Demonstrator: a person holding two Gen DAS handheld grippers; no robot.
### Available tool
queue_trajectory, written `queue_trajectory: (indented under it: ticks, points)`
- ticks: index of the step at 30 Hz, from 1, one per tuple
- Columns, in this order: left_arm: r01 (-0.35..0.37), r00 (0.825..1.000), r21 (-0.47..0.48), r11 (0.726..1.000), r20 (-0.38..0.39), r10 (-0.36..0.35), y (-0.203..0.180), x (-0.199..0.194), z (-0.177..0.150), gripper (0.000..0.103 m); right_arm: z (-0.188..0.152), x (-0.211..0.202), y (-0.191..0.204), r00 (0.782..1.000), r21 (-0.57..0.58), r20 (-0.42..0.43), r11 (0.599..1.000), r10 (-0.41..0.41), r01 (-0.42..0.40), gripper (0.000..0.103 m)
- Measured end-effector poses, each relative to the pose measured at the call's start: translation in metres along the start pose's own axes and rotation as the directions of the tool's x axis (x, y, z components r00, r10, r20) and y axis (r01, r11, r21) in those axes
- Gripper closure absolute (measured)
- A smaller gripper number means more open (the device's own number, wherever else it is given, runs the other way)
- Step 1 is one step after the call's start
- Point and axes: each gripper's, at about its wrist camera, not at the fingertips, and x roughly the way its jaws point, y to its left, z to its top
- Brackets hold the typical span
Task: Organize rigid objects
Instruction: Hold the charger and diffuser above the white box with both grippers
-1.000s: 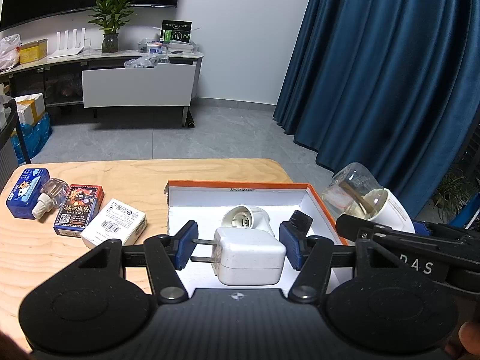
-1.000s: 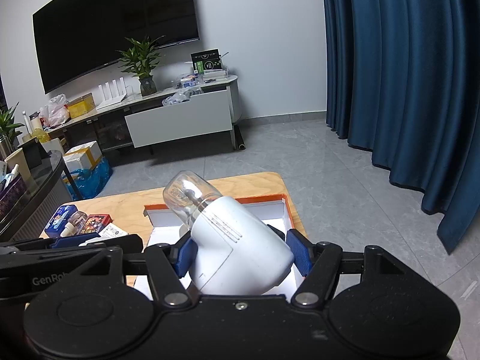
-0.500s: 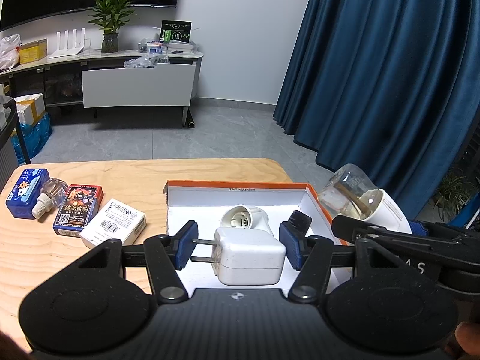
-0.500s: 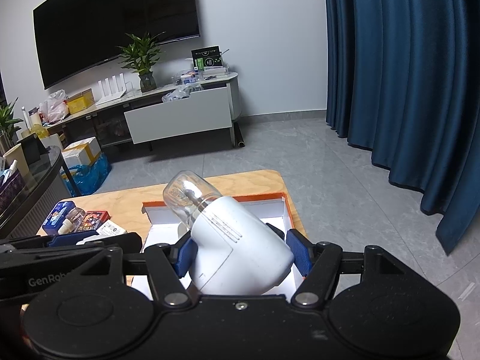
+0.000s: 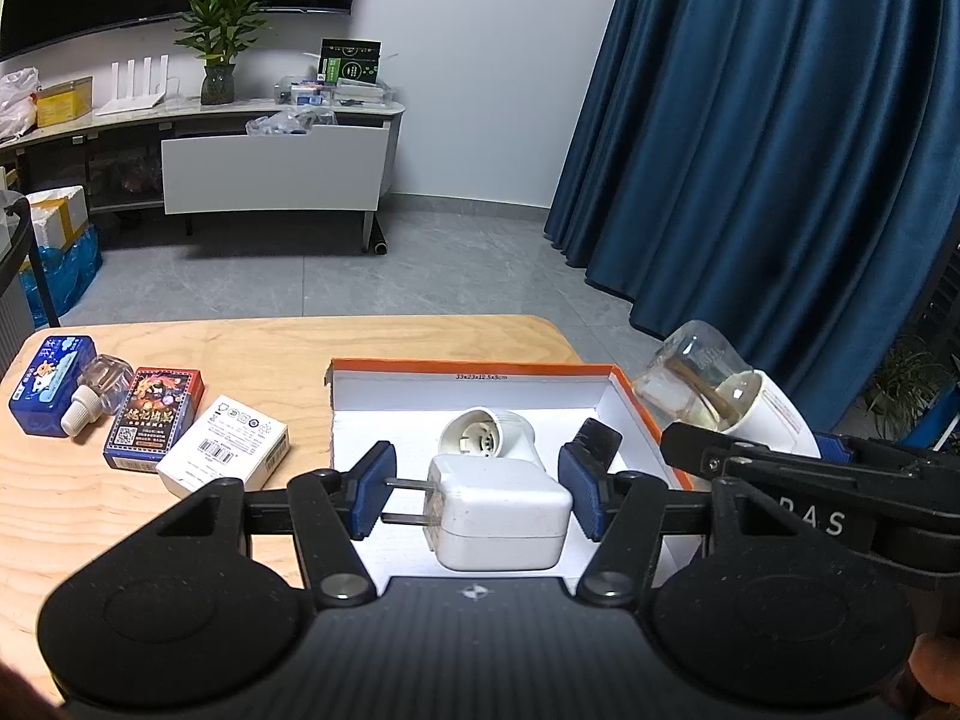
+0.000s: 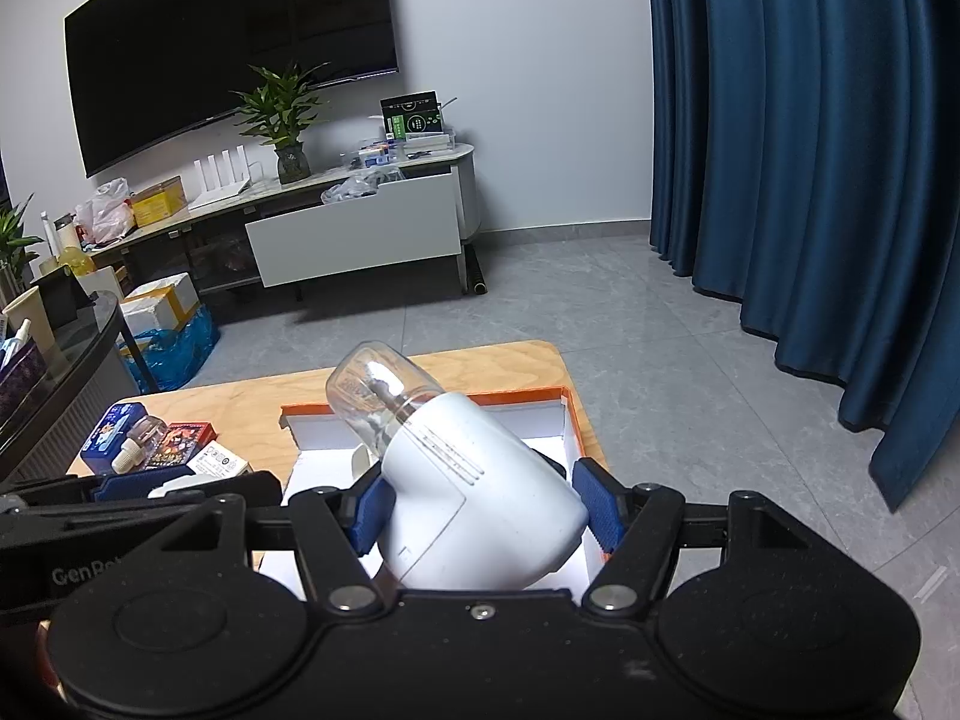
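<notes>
My left gripper (image 5: 480,487) is shut on a white plug-in charger (image 5: 501,516); the prongs meet the left pad and the body meets the right pad. It hangs just above the white, orange-edged open box (image 5: 474,383), which holds a white round socket piece (image 5: 486,435). My right gripper (image 6: 483,504) is shut on a white plug-in vaporiser (image 6: 480,480) with a clear bottle (image 6: 378,384) sticking out in front. It hovers over the box's right side (image 6: 573,420). The vaporiser (image 5: 774,411) also shows at the right of the left wrist view.
Left of the box on the wooden table (image 5: 252,354) lie a blue pack (image 5: 51,384), a small clear bottle with a white cap (image 5: 99,387), a dark card box (image 5: 153,417) and a white carton (image 5: 225,450). Past the table's far edge are grey floor and blue curtains (image 5: 780,150).
</notes>
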Motion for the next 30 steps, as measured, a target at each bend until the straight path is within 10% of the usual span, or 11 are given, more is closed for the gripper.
queue_trajectory:
  ticks: [30]
  points:
    - [0.001,1.0,-0.006,1.0,-0.023,-0.001,-0.0027,0.0051,-0.0056,0.042,-0.0006,0.0072,-0.0019,1.0,0.0,-0.022,1.0,-0.007,0.007,0.025]
